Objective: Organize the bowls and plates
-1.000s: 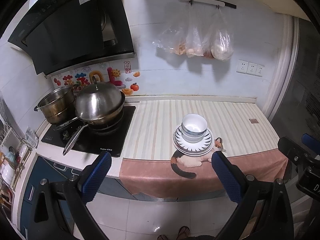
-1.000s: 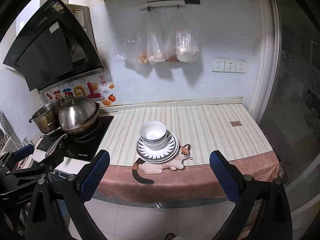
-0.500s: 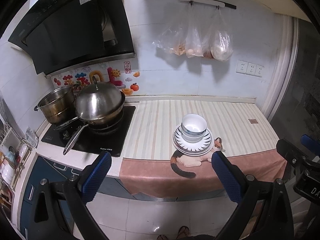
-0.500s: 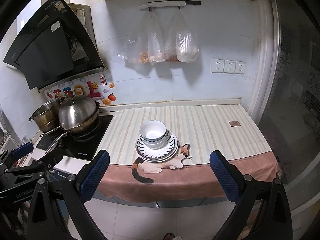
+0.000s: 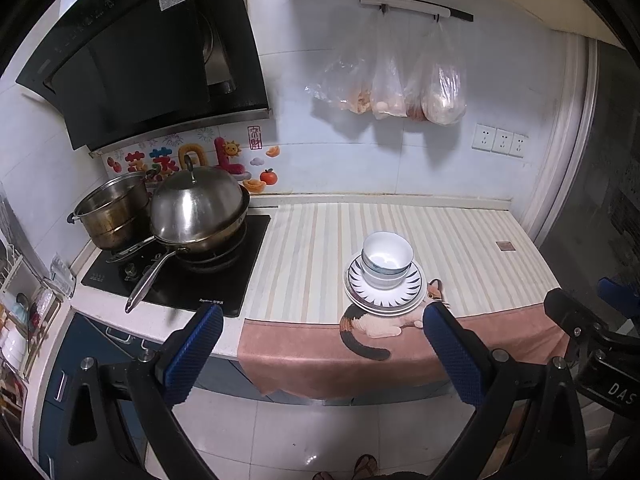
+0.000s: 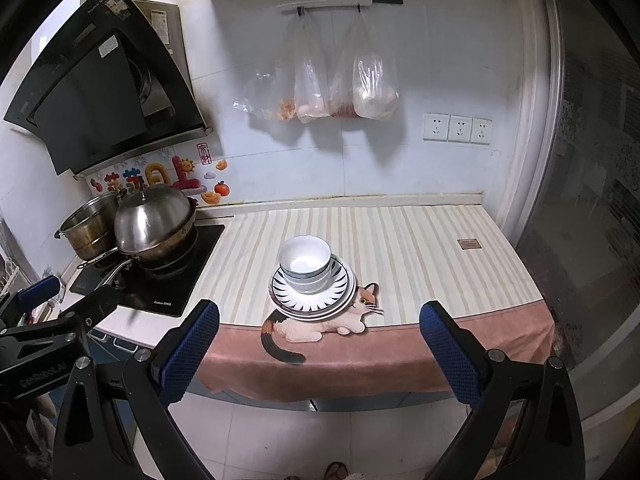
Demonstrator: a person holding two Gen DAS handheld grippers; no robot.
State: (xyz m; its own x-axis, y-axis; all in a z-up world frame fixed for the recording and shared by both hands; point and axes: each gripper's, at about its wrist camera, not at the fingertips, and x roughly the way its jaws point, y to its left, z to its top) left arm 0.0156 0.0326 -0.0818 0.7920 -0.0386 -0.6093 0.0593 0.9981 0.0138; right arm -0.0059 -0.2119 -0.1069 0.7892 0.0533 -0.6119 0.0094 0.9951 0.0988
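Observation:
Stacked white bowls sit on a stack of white plates with a dark ray pattern, near the front of the striped counter. My left gripper is open and empty, held off the counter's front edge, short of the stack. My right gripper is open and empty, likewise in front of the counter. Each gripper shows at the edge of the other's view.
A lidded steel wok and a steel pot stand on the black hob at left. A pink mat with a cat picture hangs over the counter edge. Plastic bags hang on the wall.
Both grippers have shifted very slightly; the view is nearly the same. The bowls and plates have not moved.

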